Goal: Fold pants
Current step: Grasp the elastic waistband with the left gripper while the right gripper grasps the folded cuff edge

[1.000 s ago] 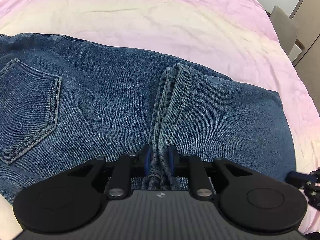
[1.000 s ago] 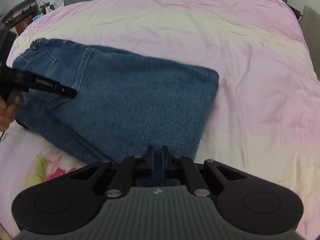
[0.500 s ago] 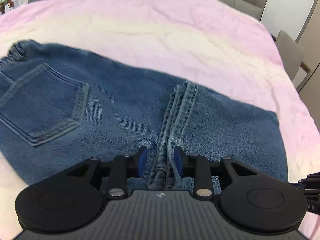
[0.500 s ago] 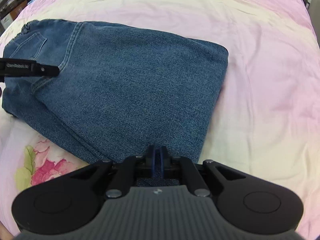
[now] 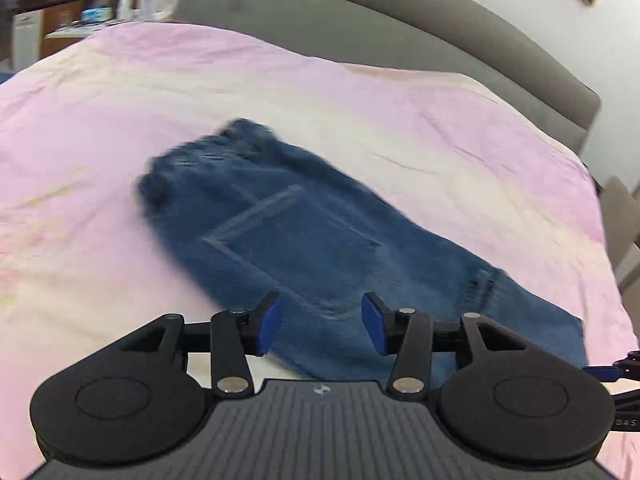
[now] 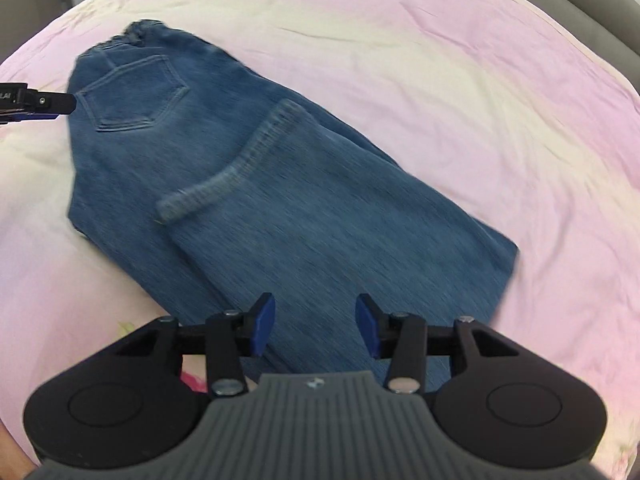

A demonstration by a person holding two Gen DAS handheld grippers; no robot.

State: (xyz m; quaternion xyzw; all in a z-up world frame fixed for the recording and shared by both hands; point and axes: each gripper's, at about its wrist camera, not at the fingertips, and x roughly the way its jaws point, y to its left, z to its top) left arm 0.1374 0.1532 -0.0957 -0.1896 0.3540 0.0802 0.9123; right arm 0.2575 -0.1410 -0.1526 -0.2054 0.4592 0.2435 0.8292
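The blue denim pants (image 5: 320, 248) lie folded on the pink bedspread (image 5: 120, 120), back pocket up. In the right wrist view the pants (image 6: 280, 200) show the pocket at upper left and a hem seam across the middle. My left gripper (image 5: 320, 326) is open and empty above the near edge of the pants. My right gripper (image 6: 310, 330) is open and empty above the folded leg end. The left gripper's tip also shows in the right wrist view (image 6: 40, 104), beside the waistband.
A grey upholstered headboard (image 5: 400, 40) runs along the far side of the bed. A chair (image 5: 620, 220) stands at the right edge. Furniture and shelves (image 5: 48, 32) stand at the far left. The bedspread (image 6: 480, 80) extends around the pants.
Both grippers have opened and let go of the denim, then pulled back and up. The pants now lie flat and look smaller in both views.
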